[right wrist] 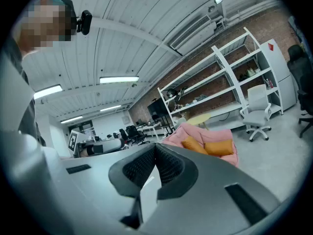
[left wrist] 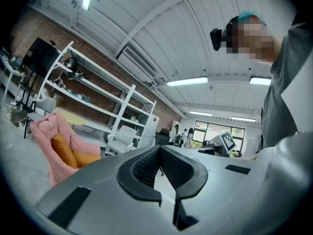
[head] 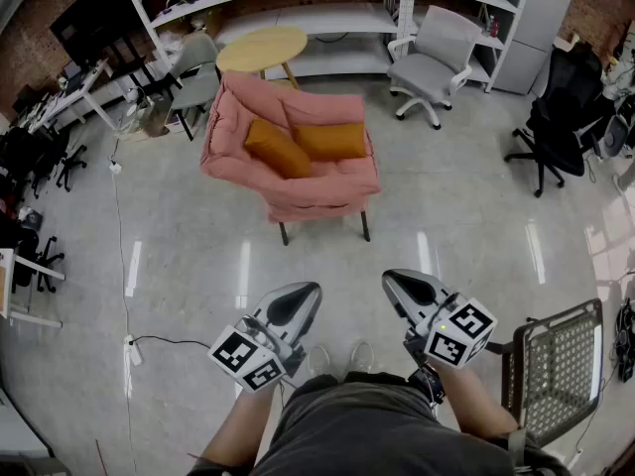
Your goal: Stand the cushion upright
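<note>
Ahead, an orange cushion (head: 276,147) lies slanted on the pink armchair (head: 230,117); left tool (head: 306,294), right tool (head: 393,282) closed, empty.

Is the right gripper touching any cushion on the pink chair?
Apart. The head view shows bare floor between the right gripper and the chair holding both cushions.

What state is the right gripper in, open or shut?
Shut: the right gripper has its jaws meeting at the tips, nothing between them.
</note>
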The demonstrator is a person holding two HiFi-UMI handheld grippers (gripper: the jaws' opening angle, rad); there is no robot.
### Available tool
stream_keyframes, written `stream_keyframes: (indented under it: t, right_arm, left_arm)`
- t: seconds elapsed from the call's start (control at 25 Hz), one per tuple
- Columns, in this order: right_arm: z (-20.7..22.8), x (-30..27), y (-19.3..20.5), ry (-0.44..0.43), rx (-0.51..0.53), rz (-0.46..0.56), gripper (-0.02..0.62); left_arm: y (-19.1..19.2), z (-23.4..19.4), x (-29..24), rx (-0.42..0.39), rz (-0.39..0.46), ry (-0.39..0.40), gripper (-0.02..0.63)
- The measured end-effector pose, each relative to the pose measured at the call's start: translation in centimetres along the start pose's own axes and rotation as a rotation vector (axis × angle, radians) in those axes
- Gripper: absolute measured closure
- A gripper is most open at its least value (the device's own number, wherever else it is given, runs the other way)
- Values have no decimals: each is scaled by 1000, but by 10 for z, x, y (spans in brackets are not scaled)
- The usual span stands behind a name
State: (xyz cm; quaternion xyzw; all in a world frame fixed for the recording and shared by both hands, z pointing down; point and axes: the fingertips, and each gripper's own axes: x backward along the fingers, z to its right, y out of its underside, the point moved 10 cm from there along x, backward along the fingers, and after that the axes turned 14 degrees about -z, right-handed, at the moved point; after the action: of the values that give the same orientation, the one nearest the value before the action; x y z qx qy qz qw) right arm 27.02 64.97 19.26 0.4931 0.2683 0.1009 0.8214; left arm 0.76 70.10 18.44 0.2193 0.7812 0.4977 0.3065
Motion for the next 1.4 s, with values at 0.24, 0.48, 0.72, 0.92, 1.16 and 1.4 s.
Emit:
stream_keyframes:
  t: [0.24, 0.48, 0.72, 0.92, 1.16, 1.4]
  right_arm:
    - [9, 3, 5, -6, -4, -6, 580]
    - [28, 6, 4, -31, -17, -6, 580]
    - [48, 5, -1, -21, -51, -18, 580]
    - [68, -11, -10, -11, -53, -34, 580]
    - [89, -61, -30, 4, -61, -66, 580]
    - [125, -133, -64, 24, -74, -88, 580]
  left_arm:
    - [4, 2, -9, 4, -3, -6, 594]
    - [2, 2, -23, 5, -6, -20, 594]
    - [-5, -7, -33, 6, -11, -32, 595]
    - [-12, -35, -47, 13, -1, -34, 595]
    - [-24, -94, -62, 29, 2, -6, 595]
    - [-53, -179, -88, 25, -8, 17, 595]
